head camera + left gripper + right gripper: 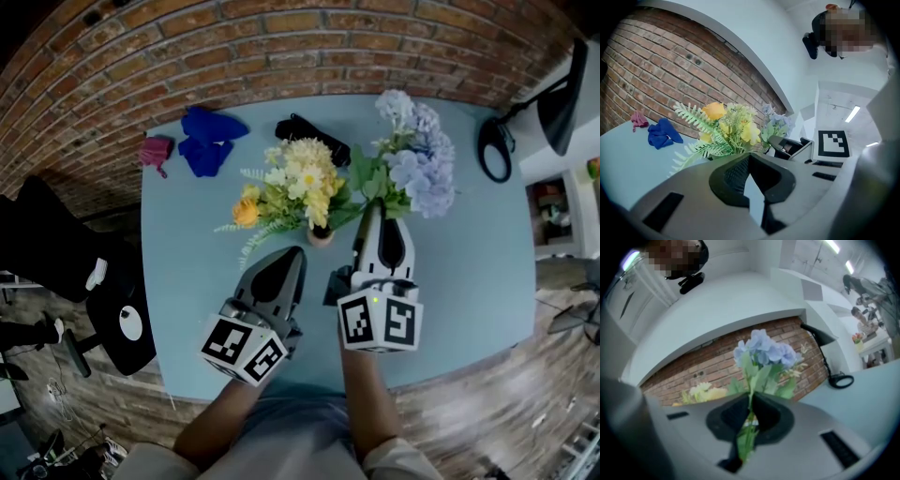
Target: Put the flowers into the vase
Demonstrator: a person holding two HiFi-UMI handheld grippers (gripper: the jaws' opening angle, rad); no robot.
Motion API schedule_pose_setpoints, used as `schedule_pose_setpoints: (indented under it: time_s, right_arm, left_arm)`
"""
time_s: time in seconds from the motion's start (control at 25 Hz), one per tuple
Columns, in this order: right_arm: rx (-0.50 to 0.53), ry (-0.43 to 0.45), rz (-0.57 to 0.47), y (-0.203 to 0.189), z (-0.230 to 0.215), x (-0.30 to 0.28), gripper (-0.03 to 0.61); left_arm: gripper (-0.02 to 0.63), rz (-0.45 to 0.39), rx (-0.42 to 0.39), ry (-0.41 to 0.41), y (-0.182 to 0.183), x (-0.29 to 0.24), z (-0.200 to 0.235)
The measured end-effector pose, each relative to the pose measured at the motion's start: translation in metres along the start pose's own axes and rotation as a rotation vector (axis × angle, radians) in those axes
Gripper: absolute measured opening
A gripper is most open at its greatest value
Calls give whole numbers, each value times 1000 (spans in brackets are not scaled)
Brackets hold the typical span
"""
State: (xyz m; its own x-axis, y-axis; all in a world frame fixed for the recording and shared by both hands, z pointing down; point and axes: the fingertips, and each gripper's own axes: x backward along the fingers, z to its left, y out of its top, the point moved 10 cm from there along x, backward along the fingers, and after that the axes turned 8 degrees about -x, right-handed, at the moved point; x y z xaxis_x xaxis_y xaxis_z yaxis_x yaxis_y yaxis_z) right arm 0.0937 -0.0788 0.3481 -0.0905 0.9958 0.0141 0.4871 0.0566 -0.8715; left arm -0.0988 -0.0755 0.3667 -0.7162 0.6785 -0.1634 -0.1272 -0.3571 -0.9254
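Note:
A small terracotta vase [320, 235] stands mid-table with a yellow and white bouquet [294, 184] in it. My right gripper [374, 210] is shut on the green stem of a blue hydrangea spray [421, 160], just right of the vase, with the blooms leaning to the far right. In the right gripper view the stem [746, 430] runs between the jaws, which stand nearly together on it, and the blue blooms [764, 350] rise above them. My left gripper [294, 254] is shut and holds nothing, near the vase on its near left. The left gripper view shows the yellow bouquet [725, 129] just ahead.
On the light blue table [469, 281] lie a blue cloth [207, 139], a pink item [157, 150] and a black object [310, 137] at the back. A black looped cable [494, 148] sits at the right edge. A brick wall [281, 47] runs behind, and a black chair [122, 323] stands at the left.

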Motion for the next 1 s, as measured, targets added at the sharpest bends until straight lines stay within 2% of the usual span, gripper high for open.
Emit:
schedule_pose_setpoints:
  time_s: [0.64, 0.84, 1.0]
  right_arm:
    - [54, 61, 183, -27, 10, 13, 42]
    - [54, 80, 234, -32, 9, 21, 94]
    - [66, 103, 255, -36, 10, 30, 109]
  left_arm:
    - [17, -13, 21, -8, 0, 7, -4]
    - [17, -18, 27, -14, 0, 8, -7]
    - [17, -22, 30, -17, -1, 10, -9]
